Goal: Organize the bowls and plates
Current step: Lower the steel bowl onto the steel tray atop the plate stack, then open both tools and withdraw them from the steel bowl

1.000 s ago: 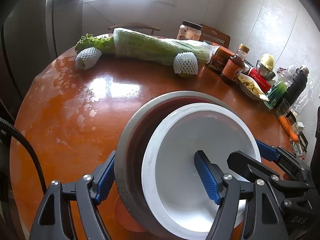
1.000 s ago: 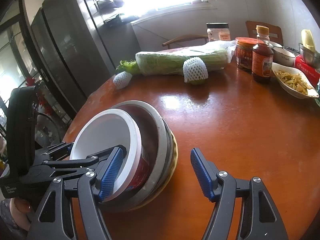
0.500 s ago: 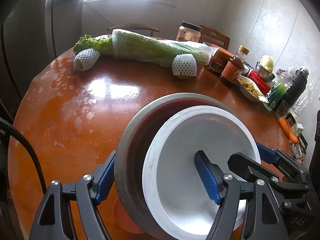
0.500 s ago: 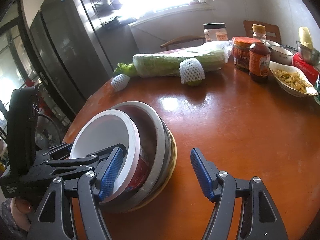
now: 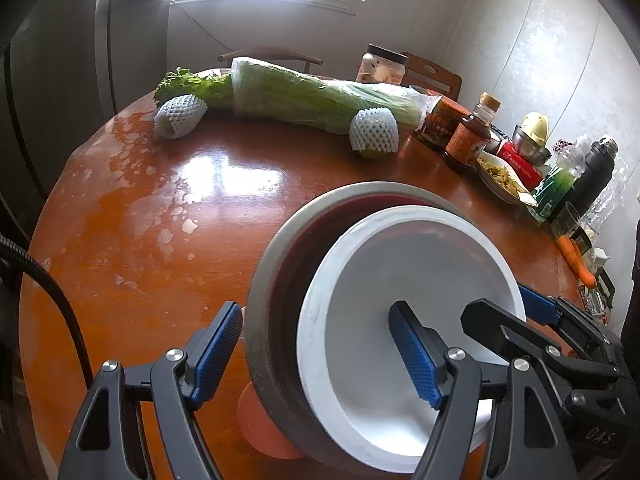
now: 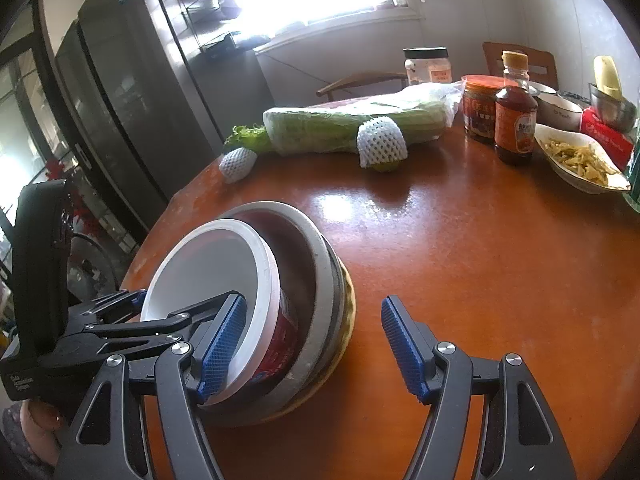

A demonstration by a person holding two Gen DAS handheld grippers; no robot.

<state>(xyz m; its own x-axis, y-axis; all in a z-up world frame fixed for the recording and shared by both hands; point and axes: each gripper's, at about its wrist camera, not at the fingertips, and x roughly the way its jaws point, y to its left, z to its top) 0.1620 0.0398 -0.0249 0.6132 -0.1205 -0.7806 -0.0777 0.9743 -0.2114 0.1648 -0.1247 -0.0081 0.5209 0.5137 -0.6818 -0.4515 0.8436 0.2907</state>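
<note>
A white bowl with a red printed outside (image 5: 404, 312) (image 6: 224, 276) sits tilted inside a grey metal bowl (image 5: 280, 248) (image 6: 320, 276), on a yellow plate (image 6: 349, 312) on the round brown table (image 5: 140, 216). My left gripper (image 5: 316, 354) is open, straddling the stack's near rim: one finger outside the grey bowl, the other inside the white bowl. My right gripper (image 6: 310, 344) is open; its left finger is at the white bowl's rim, its right finger over bare table. In the left wrist view the right gripper (image 5: 536, 320) comes in from the right.
Bagged celery (image 6: 352, 120), two foam-netted fruits (image 6: 382, 144) (image 6: 238, 164), jars and a sauce bottle (image 6: 515, 120), a dish of food (image 6: 580, 160), a black flask (image 5: 596, 176) and carrots (image 5: 576, 260) line the far and right side. A fridge (image 6: 132, 92) stands left.
Both views have shifted slightly, the left one tilting up a little. The bowls and both grippers keep the same relation; neither gripper has opened or closed.
</note>
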